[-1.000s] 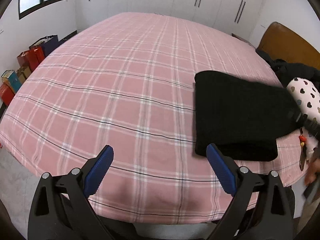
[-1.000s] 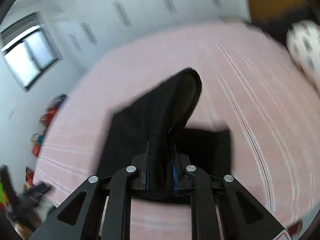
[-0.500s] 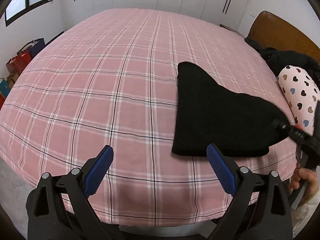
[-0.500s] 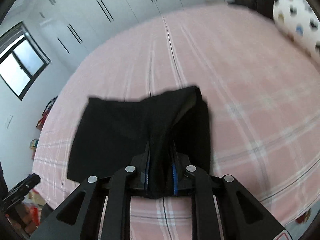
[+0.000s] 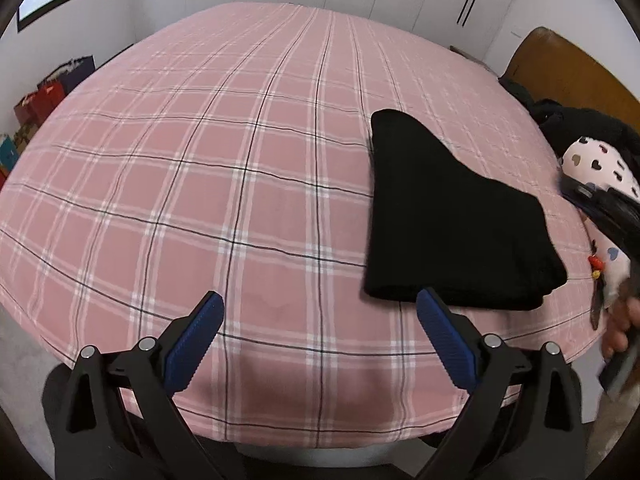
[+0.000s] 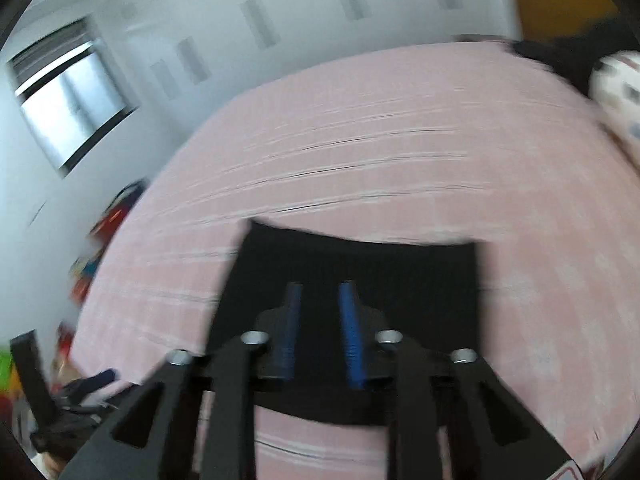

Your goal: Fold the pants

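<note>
Folded black pants point(image 5: 440, 220) lie flat on the pink plaid bed point(image 5: 200, 160), towards its right side. My left gripper point(image 5: 320, 320) stands wide open over the near edge of the bed, just left of the pants, with nothing between its blue pads. In the blurred right wrist view, the pants point(image 6: 360, 264) lie below and beyond my right gripper point(image 6: 320, 292). Its jaws are closing; a narrow gap shows between the pads and no cloth is in it. The left wrist view shows the right gripper point(image 5: 576, 190) off the pants' right edge.
A heart-print pillow point(image 5: 596, 160) and dark clothes point(image 5: 580, 120) lie by the wooden headboard point(image 5: 560, 68) at the right. A person's hand point(image 5: 620, 332) is at the right edge. Coloured bags point(image 5: 40, 100) stand on the floor at the left. White wardrobes line the far wall.
My right gripper held a raised fold of the pants; now the cloth is out of its jaws and lies flat, and the gripper has pulled back. The left gripper stays open.
</note>
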The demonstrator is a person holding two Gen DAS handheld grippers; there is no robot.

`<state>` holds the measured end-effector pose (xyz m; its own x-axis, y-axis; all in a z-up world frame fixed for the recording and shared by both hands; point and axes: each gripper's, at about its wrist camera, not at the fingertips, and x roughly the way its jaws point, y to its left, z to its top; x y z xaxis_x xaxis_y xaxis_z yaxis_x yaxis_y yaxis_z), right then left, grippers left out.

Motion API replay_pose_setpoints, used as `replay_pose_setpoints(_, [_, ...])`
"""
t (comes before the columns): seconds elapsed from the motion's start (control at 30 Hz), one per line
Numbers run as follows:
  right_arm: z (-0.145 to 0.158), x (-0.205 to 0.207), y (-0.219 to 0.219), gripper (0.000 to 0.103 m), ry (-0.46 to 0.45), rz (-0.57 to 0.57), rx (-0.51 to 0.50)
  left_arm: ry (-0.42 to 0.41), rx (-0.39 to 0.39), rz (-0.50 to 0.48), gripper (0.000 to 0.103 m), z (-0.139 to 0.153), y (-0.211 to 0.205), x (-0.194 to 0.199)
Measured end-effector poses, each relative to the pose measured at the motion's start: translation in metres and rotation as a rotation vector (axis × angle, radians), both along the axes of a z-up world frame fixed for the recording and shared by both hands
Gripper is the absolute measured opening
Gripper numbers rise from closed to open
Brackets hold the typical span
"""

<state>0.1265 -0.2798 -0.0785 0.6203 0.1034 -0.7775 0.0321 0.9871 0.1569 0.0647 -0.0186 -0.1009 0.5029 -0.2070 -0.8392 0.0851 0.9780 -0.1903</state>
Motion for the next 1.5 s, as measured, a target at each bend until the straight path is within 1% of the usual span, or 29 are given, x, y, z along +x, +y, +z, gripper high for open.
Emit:
replay_pose_setpoints(0.03, [-0.008, 0.015, 0.009, 0.001, 0.016, 0.017, -0.008, -0.006, -0.005, -0.004, 0.095, 0.002, 0.000, -0.001])
replay_pose_setpoints(0.17, [-0.064, 0.090, 0.033, 0.001, 0.129, 0.025, -0.014, -0.023, 0.011, -0.027, 0.095, 0.006, -0.002, -0.004])
replay_pose_setpoints(0.2, [-0.078, 0.102, 0.039, 0.001, 0.163, 0.033, -0.020, -0.025, 0.012, -0.031, 0.095, 0.006, -0.001, -0.005])
replay_pose_setpoints(0.27, [-0.119, 0.128, 0.054, 0.001, 0.265, 0.045, -0.055, -0.020, 0.008, -0.039, 0.095, 0.005, -0.001, -0.003])
replay_pose_setpoints(0.33, [-0.120, 0.134, 0.055, 0.001, 0.231, 0.041, -0.029, -0.017, 0.013, -0.038, 0.095, 0.004, -0.001, 0.000])
replay_pose_setpoints(0.4, [-0.105, 0.127, 0.048, 0.001, 0.222, 0.024, 0.008, -0.018, 0.008, -0.050, 0.095, 0.004, -0.002, 0.006])
replay_pose_setpoints(0.47, [-0.071, 0.094, 0.029, 0.008, 0.134, -0.010, -0.001, -0.016, 0.005, -0.064, 0.095, 0.004, -0.006, 0.013])
replay_pose_setpoints(0.5, [-0.060, 0.081, 0.020, 0.021, 0.103, -0.031, -0.021, -0.013, -0.005, -0.075, 0.095, 0.003, -0.009, 0.020])
replay_pose_setpoints(0.53, [-0.046, 0.057, 0.002, 0.045, 0.064, -0.083, -0.065, -0.012, -0.015, -0.081, 0.096, 0.002, -0.012, 0.025])
replay_pose_setpoints(0.57, [-0.038, 0.034, -0.016, 0.054, 0.042, -0.131, -0.106, -0.007, -0.033, -0.093, 0.097, -0.001, -0.018, 0.033])
replay_pose_setpoints(0.63, [-0.031, 0.002, -0.048, 0.056, 0.050, -0.205, -0.168, 0.006, -0.056, -0.119, 0.097, -0.007, -0.034, 0.051])
replay_pose_setpoints(0.7, [-0.033, -0.025, -0.075, 0.056, 0.096, -0.265, -0.183, 0.016, -0.062, -0.138, 0.097, -0.014, -0.049, 0.065])
replay_pose_setpoints(0.77, [-0.039, -0.046, -0.100, 0.059, 0.128, -0.317, -0.130, 0.037, -0.087, -0.161, 0.097, -0.025, -0.067, 0.080])
replay_pose_setpoints(0.8, [-0.044, -0.052, -0.110, 0.063, 0.135, -0.339, -0.089, 0.053, -0.101, -0.175, 0.097, -0.033, -0.075, 0.087])
replay_pose_setpoints(0.87, [-0.056, -0.056, -0.119, 0.067, 0.150, -0.358, -0.029, 0.098, -0.091, -0.173, 0.097, -0.053, -0.090, 0.102])
replay_pose_setpoints(0.93, [-0.070, -0.057, -0.124, 0.070, 0.170, -0.351, 0.029, 0.147, -0.048, -0.152, 0.097, -0.075, -0.098, 0.113])
replay_pose_setpoints(1.0, [-0.083, -0.052, -0.119, 0.074, 0.171, -0.347, 0.079, 0.198, -0.087, -0.133, 0.098, -0.093, -0.095, 0.121])
replay_pose_setpoints(1.03, [-0.091, -0.052, -0.120, 0.078, 0.179, -0.343, 0.114, 0.195, -0.138, -0.108, 0.098, -0.097, -0.088, 0.122])
replay_pose_setpoints(1.07, [-0.098, -0.050, -0.120, 0.079, 0.185, -0.339, 0.150, 0.189, -0.162, -0.097, 0.098, -0.097, -0.085, 0.122])
replay_pose_setpoints(1.1, [-0.105, -0.049, -0.119, 0.079, 0.175, -0.343, 0.203, 0.188, -0.174, -0.092, 0.098, -0.097, -0.083, 0.122])
replay_pose_setpoints(1.13, [-0.108, -0.050, -0.119, 0.077, 0.158, -0.350, 0.232, 0.182, -0.181, -0.090, 0.094, -0.096, -0.082, 0.122])
replay_pose_setpoints(1.17, [-0.109, -0.050, -0.118, 0.073, 0.141, -0.348, 0.250, 0.165, -0.196, -0.115, 0.069, -0.094, -0.083, 0.120])
replay_pose_setpoints(1.2, [-0.108, -0.048, -0.115, 0.056, 0.136, -0.333, 0.259, 0.159, -0.210, -0.162, 0.060, -0.090, -0.085, 0.119])
replay_pose_setpoints(1.23, [-0.100, -0.047, -0.108, 0.044, 0.122, -0.319, 0.260, 0.150, -0.204, -0.171, 0.045, -0.084, -0.082, 0.119])
replay_pose_setpoints(1.27, [-0.091, -0.046, -0.101, 0.042, 0.114, -0.307, 0.248, 0.149, -0.216, -0.178, 0.035, -0.079, -0.081, 0.120])
replay_pose_setpoints(1.33, [-0.065, -0.045, -0.083, 0.038, 0.074, -0.256, 0.234, 0.145, -0.241, -0.180, 0.031, -0.064, -0.071, 0.121])
replay_pose_setpoints(1.4, [-0.039, -0.045, -0.061, 0.037, 0.034, -0.188, 0.235, 0.119, -0.262, -0.181, 0.030, -0.039, -0.055, 0.115])
replay_pose_setpoints(1.43, [-0.027, -0.045, -0.046, 0.037, 0.022, -0.147, 0.233, 0.105, -0.255, -0.179, 0.030, -0.030, -0.047, 0.111])
replay_pose_setpoints(1.5, [-0.023, -0.049, -0.025, 0.037, 0.027, -0.098, 0.231, 0.074, -0.219, -0.169, 0.031, -0.007, -0.021, 0.094])
